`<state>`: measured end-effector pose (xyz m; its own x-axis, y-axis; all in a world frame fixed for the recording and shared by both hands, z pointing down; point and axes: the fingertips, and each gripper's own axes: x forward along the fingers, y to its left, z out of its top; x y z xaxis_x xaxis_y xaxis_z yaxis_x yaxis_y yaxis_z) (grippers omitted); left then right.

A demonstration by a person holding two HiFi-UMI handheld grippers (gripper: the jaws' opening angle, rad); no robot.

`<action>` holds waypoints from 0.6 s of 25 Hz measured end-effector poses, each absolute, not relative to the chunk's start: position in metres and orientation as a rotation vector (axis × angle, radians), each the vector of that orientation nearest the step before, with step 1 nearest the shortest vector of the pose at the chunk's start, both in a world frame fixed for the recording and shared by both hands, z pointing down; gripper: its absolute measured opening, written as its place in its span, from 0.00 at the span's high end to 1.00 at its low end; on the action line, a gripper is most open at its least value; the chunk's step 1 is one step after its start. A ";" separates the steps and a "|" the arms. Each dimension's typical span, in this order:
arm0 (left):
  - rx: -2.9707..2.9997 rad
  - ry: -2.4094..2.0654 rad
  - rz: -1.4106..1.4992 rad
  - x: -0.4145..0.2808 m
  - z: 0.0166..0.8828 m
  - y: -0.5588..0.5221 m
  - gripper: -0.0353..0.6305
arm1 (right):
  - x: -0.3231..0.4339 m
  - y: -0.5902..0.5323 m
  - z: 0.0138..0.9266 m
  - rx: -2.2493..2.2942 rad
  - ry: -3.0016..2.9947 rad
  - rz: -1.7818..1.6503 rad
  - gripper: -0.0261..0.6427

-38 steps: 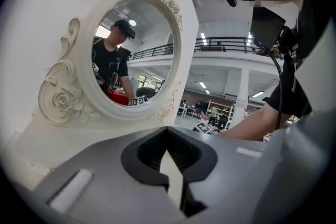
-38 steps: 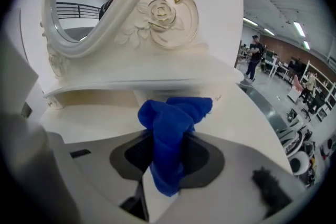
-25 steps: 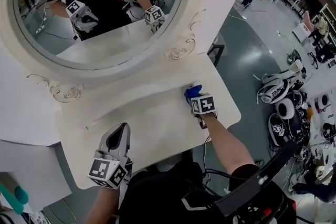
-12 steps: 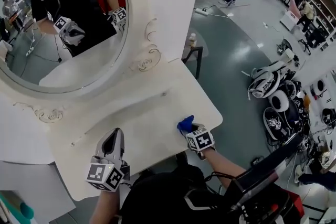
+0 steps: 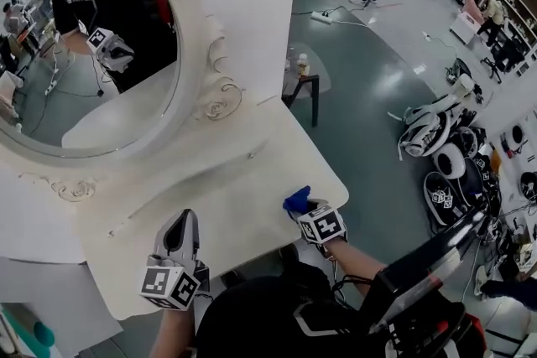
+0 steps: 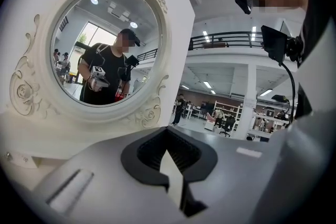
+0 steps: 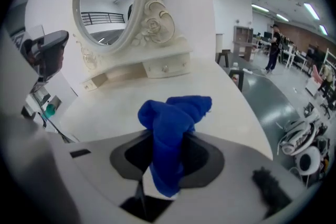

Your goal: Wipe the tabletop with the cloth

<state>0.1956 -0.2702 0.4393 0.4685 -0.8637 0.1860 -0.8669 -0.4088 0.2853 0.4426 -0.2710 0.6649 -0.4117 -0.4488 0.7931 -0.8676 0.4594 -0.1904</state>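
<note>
Cloth (image 7: 173,128), blue and bunched, is pinched in the right claw (image 7: 167,162), at the near right edge of the cream counter (image 5: 226,189). The left claw (image 6: 172,160) is closed and empty near the front left edge, facing the oval mirror (image 5: 50,109).

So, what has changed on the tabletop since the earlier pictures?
The right gripper, shut on the blue cloth, dragged it from near the mirror back to the tabletop's front edge. The left gripper stayed at the near left edge, holding nothing.
</note>
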 end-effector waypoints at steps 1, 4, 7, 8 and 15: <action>2.374 -1.479 0.017 0.194 0.442 -0.270 0.93 | 0.437 -0.292 0.665 1.093 -2.058 0.767 0.76; 2.344 -1.531 0.022 0.190 0.444 -0.268 0.93 | 0.419 -0.361 0.668 1.106 -2.104 0.717 0.76; 2.328 -1.578 0.036 0.187 0.439 -0.260 0.93 | 0.411 -0.414 0.674 1.124 -2.099 0.680 0.76; 2.322 -1.595 0.043 0.185 0.438 -0.258 0.93 | 0.410 -0.427 0.677 1.126 -2.093 0.668 0.76; 2.256 -1.662 0.054 0.172 0.441 -0.246 0.93 | 0.409 -0.436 0.678 1.098 -2.079 0.606 0.76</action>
<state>0.1720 -0.2462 0.4408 0.3159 -0.9211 0.2275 -0.9340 -0.2598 0.2453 0.4089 -0.4359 0.6776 -0.3967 -0.5161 0.7591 -0.8433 0.5315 -0.0794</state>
